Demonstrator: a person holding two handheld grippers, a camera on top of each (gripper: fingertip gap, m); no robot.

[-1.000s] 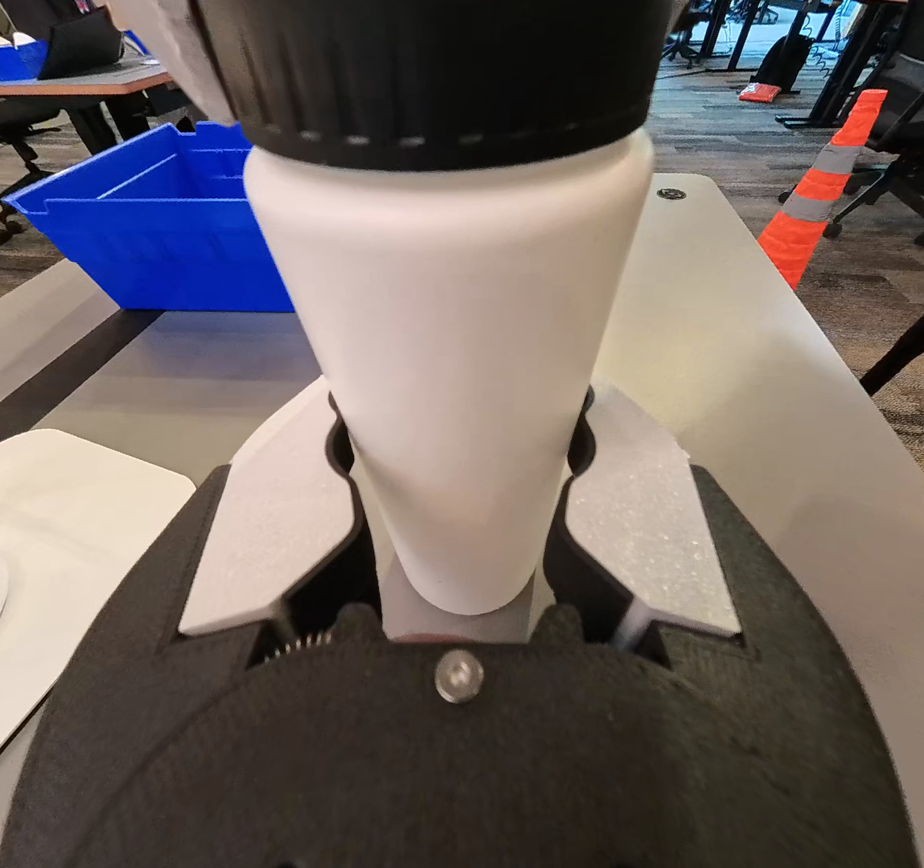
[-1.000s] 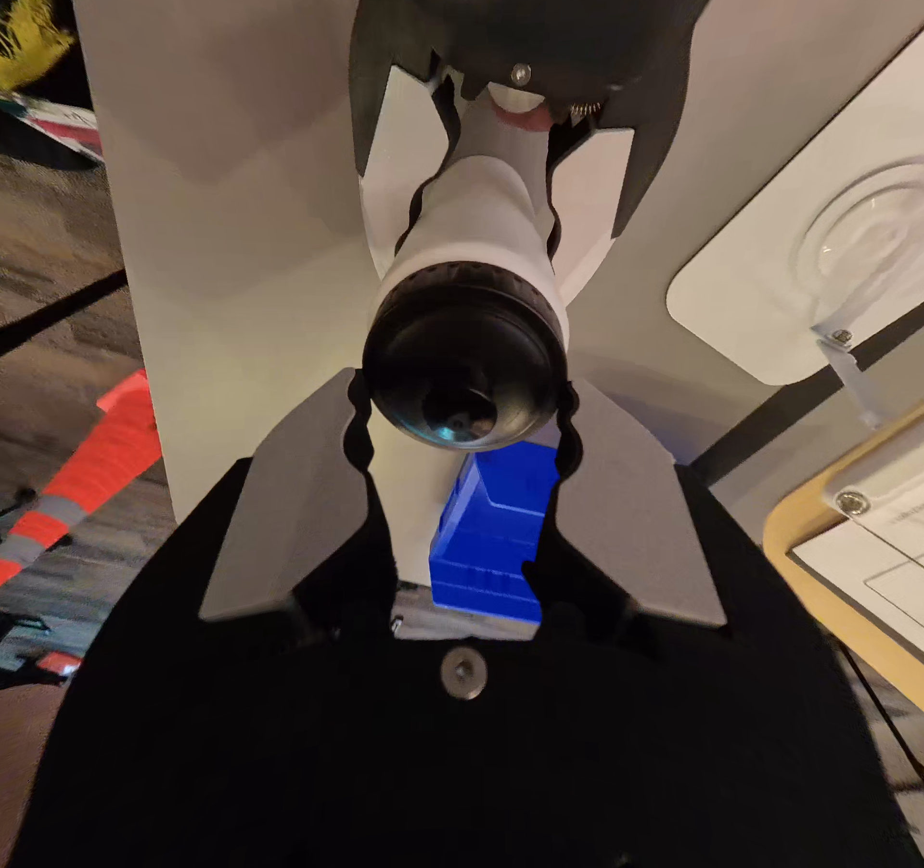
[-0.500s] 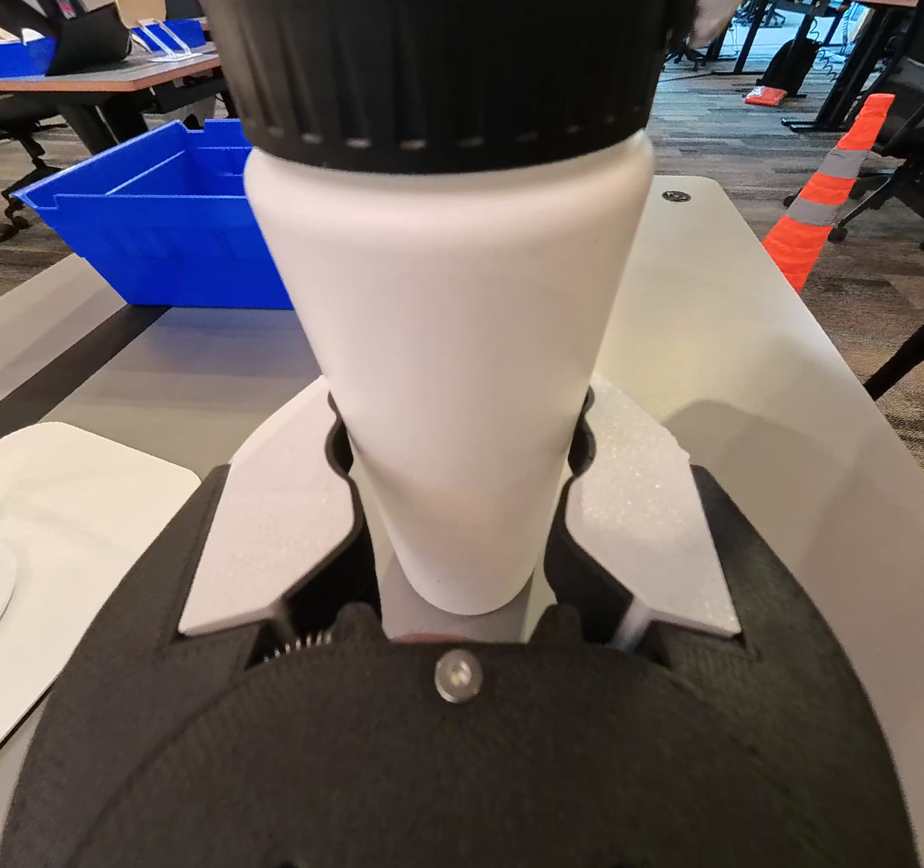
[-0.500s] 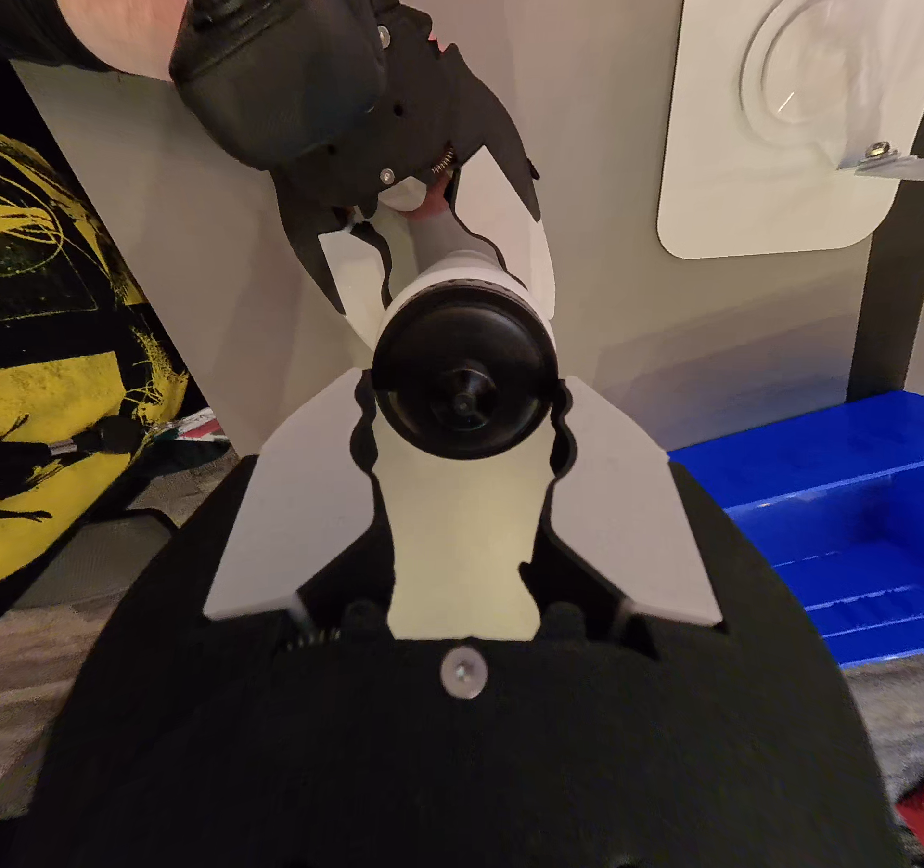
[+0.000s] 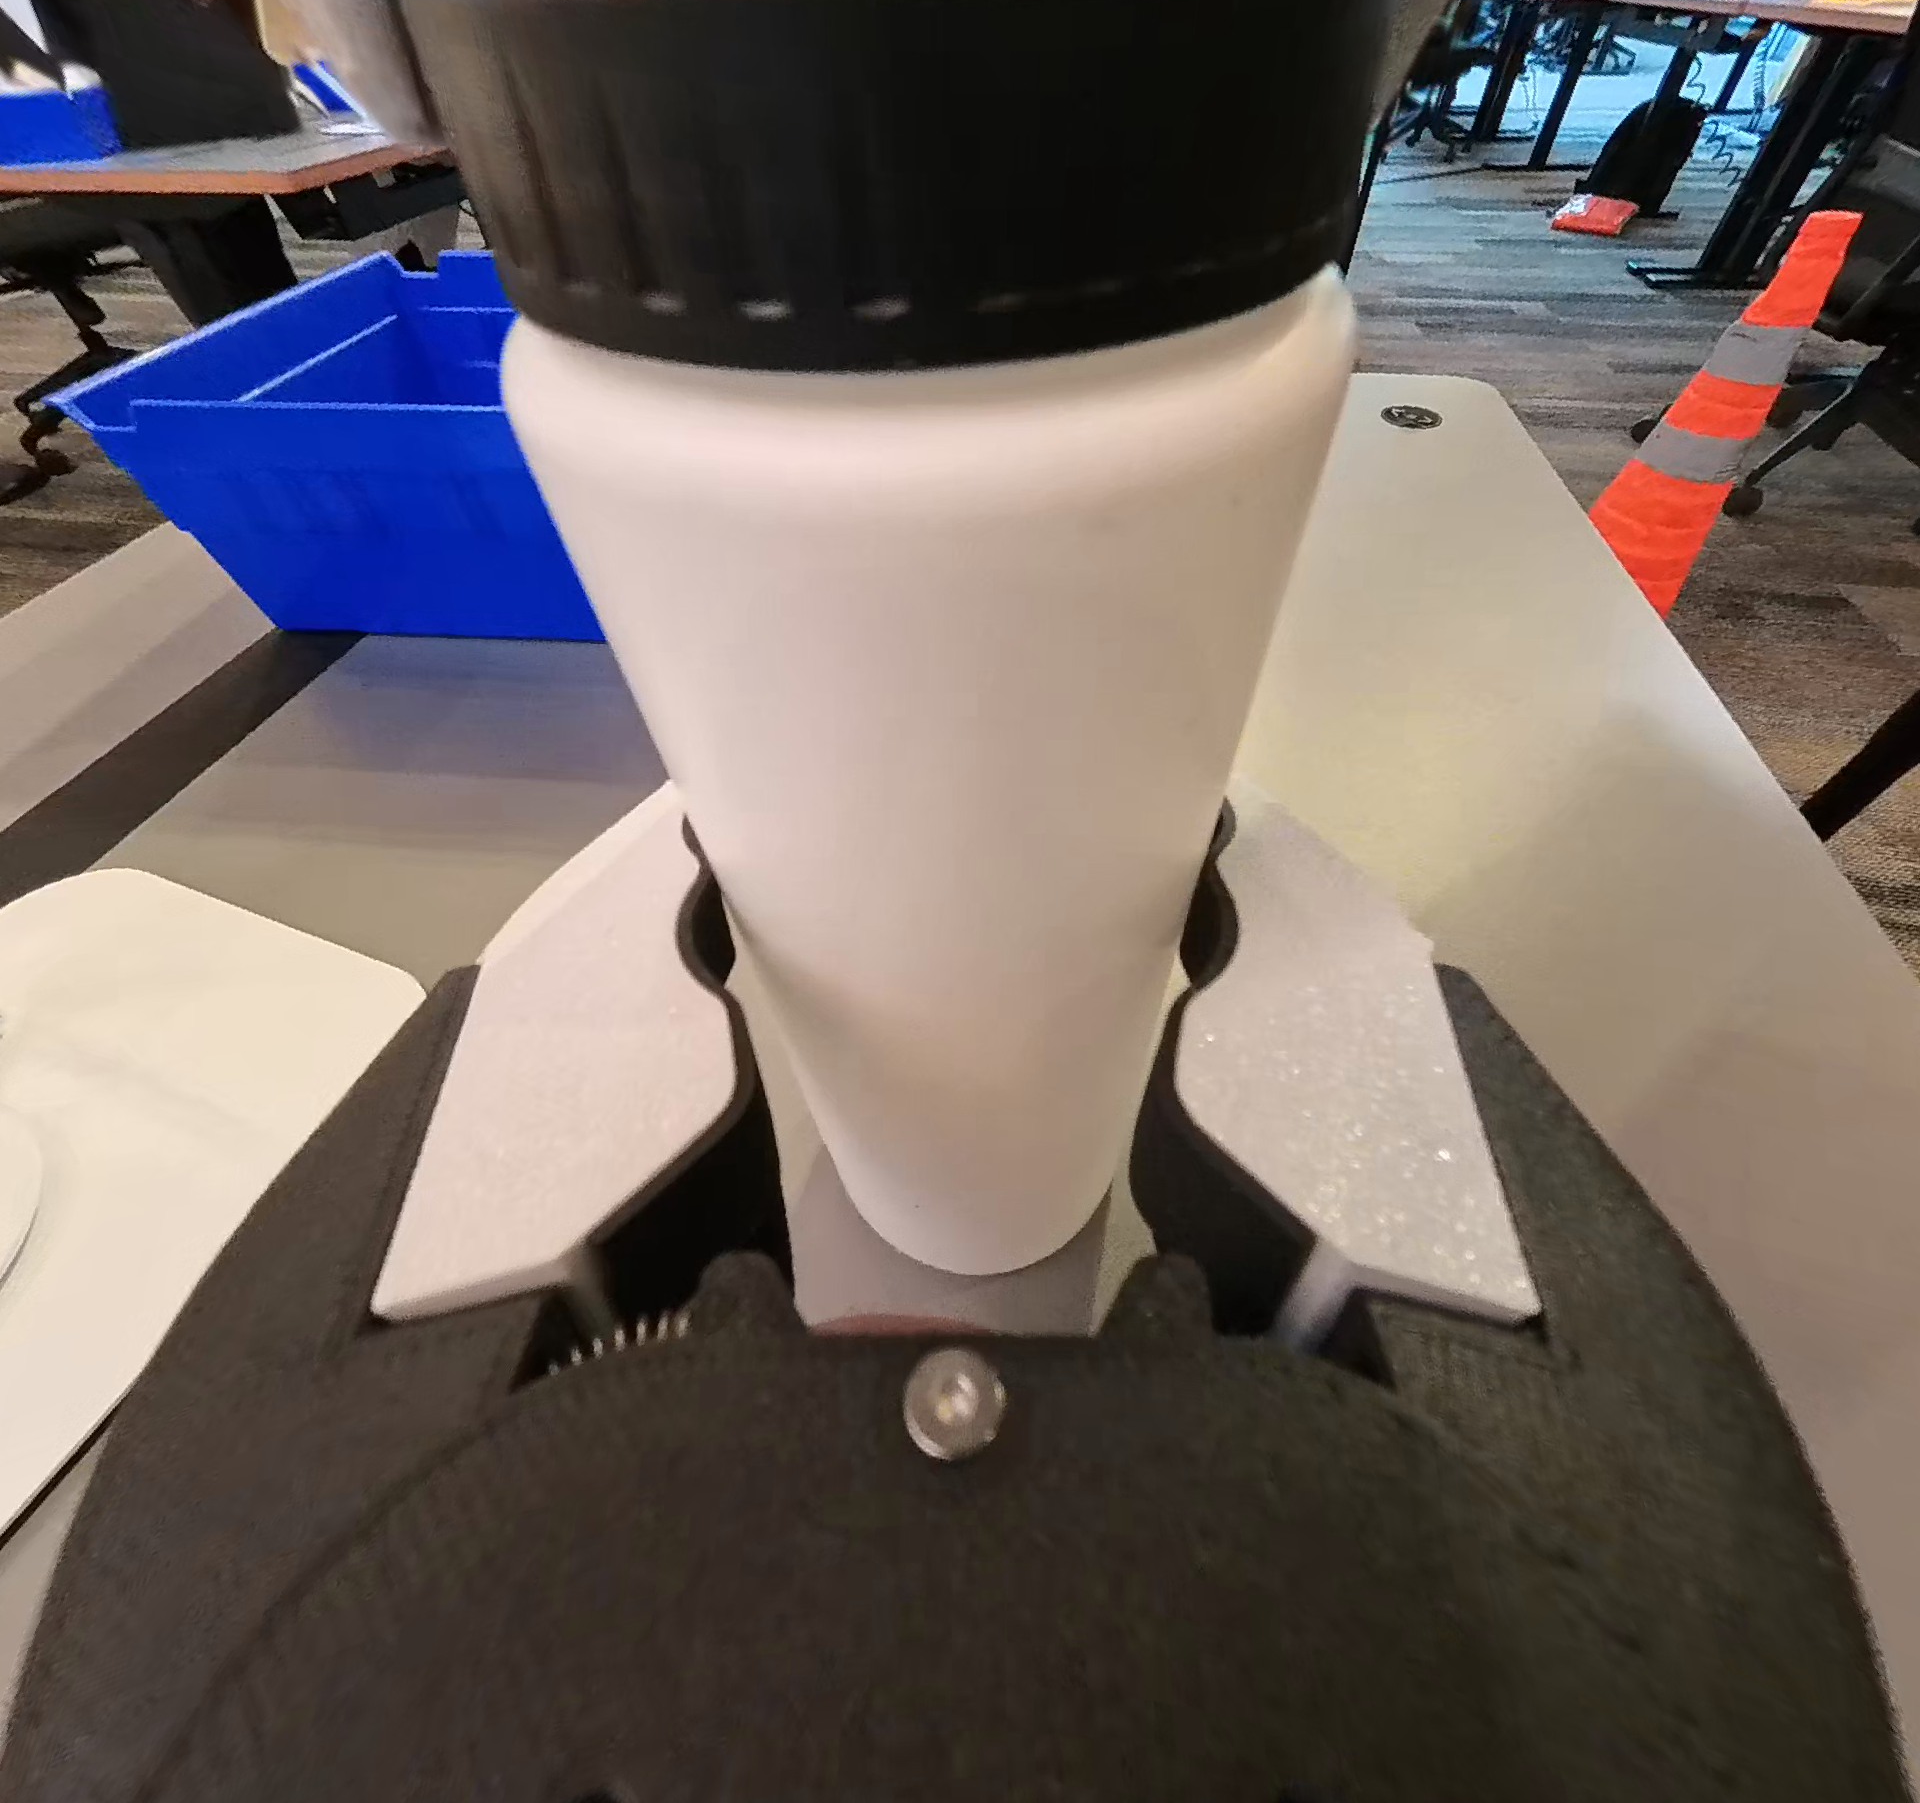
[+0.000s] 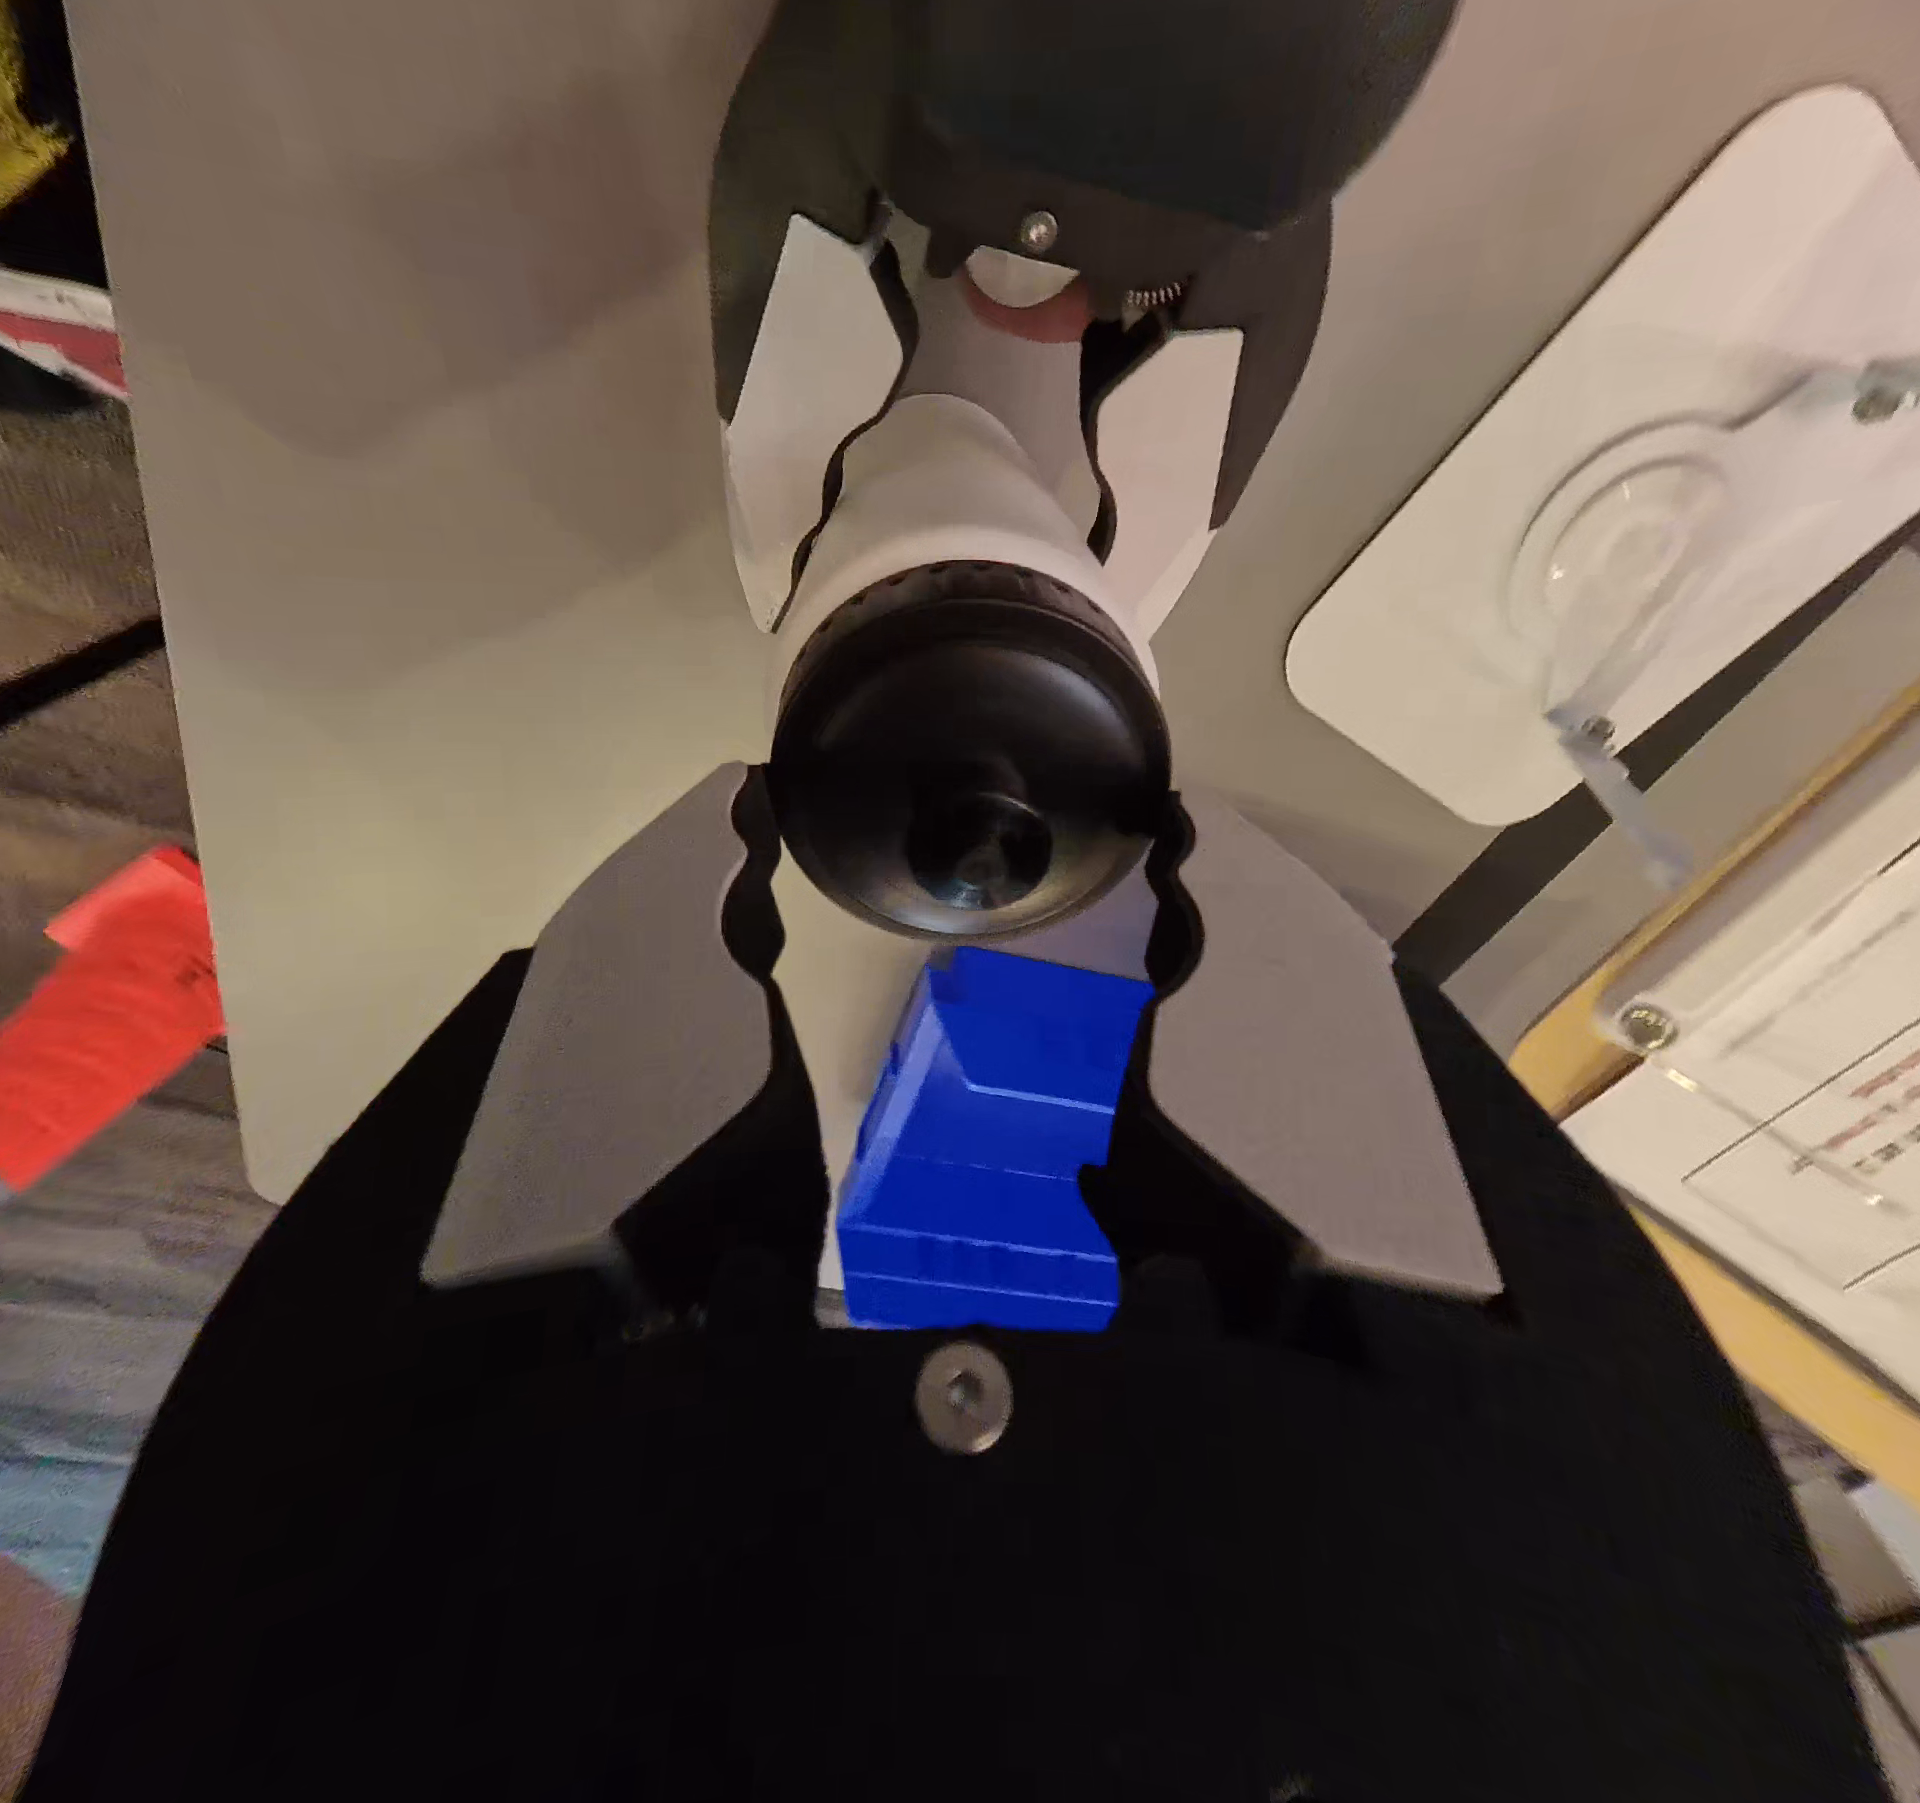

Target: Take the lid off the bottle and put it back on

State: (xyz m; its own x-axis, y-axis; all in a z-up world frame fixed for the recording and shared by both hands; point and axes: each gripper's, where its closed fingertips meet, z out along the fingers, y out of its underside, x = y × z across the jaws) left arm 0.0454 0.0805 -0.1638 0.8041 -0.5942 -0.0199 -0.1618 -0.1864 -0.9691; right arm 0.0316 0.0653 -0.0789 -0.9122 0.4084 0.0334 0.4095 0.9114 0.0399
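Gripping the lower body of a white, smooth-walled cylindrical bottle point(image 5: 935, 714), the left claw point(image 5: 956, 964) is clenched on it, its two scalloped pale-grey fingers point(image 5: 582, 1088) pressed against opposite sides just above the rounded base. The bottle is held clear of the pale grey tabletop point(image 5: 1475, 735), its ribbed black screw lid point(image 5: 914, 153) seated on the neck and pointing away from the left claw.

Seen from the right wrist view, the right claw point(image 6: 961, 860) meets the lid point(image 6: 966, 766) end-on; the tips of its fingers point(image 6: 644, 922) touch the rim on both sides, so the lid appears grasped, though only by the outermost scallops. The left claw point(image 6: 966, 444) shows beyond, closed around the bottle point(image 6: 956, 506).

A blue plastic bin point(image 5: 343, 475) stands farther back on the tabletop, a white moulded tray point(image 5: 166, 1067) lies near the left edge, and an orange traffic cone point(image 5: 1714, 434) stands on the carpet beyond.

Judged from this arrangement, the lid is being turned. Risks: the shallow tip hold may slip round the ribs without turning the lid; the smooth bottle wall may rotate inside the left claw under twisting load; and any tilt between the two claws could cross the threads or let the bottle drop to the tabletop.
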